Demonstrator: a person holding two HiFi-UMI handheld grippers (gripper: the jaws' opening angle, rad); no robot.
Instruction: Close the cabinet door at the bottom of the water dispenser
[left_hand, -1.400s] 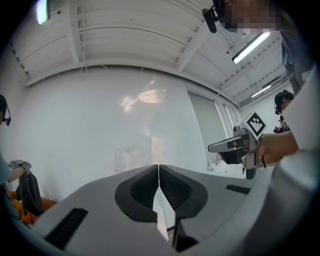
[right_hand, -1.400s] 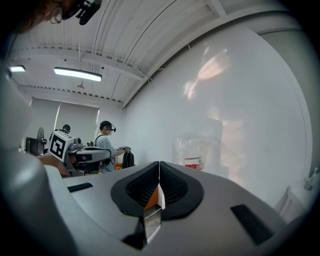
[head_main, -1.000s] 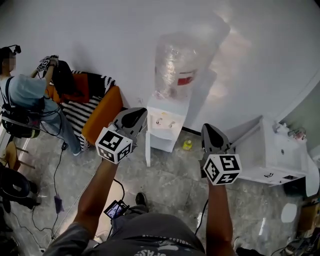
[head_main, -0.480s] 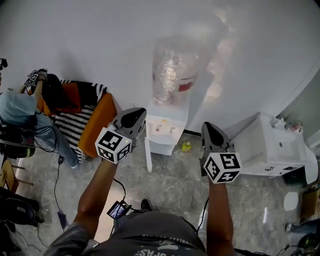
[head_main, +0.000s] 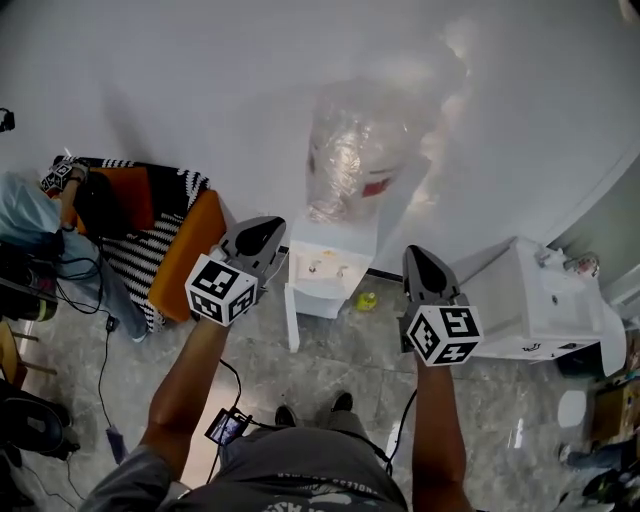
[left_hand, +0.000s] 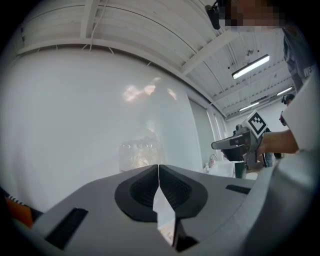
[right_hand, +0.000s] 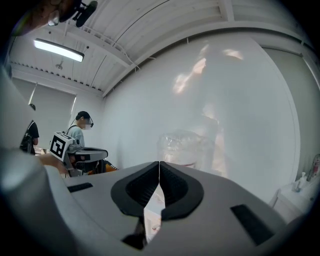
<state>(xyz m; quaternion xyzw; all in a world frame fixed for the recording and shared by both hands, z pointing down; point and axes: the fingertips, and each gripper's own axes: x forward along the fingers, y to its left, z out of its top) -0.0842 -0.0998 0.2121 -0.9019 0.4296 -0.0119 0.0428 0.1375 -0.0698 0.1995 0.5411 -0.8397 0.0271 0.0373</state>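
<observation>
Grey tiled floor, white wall; the water dispenser (head_main: 330, 272) stands against the wall with a wrapped bottle (head_main: 350, 150) on top.

- **Cabinet door** (head_main: 291, 318): at the dispenser's foot, swung out from its left front corner toward the person. It is seen edge-on and is not yet shut.
- **Left gripper** (head_main: 262, 232): jaws pressed together with nothing between them, held in the air by the dispenser's left side.
- **Right gripper** (head_main: 418, 262): likewise closed and empty, off the dispenser's right side.
- **Small yellow object** (head_main: 366, 301): on the floor just right of the dispenser's base (I cannot tell what it is).
- **Handling note, as I judge it:** lower the left gripper and lay its closed tip on the door's outer face near the free edge. Push steadily until the door sits flush; a hard shove could rock the dispenser.
</observation>
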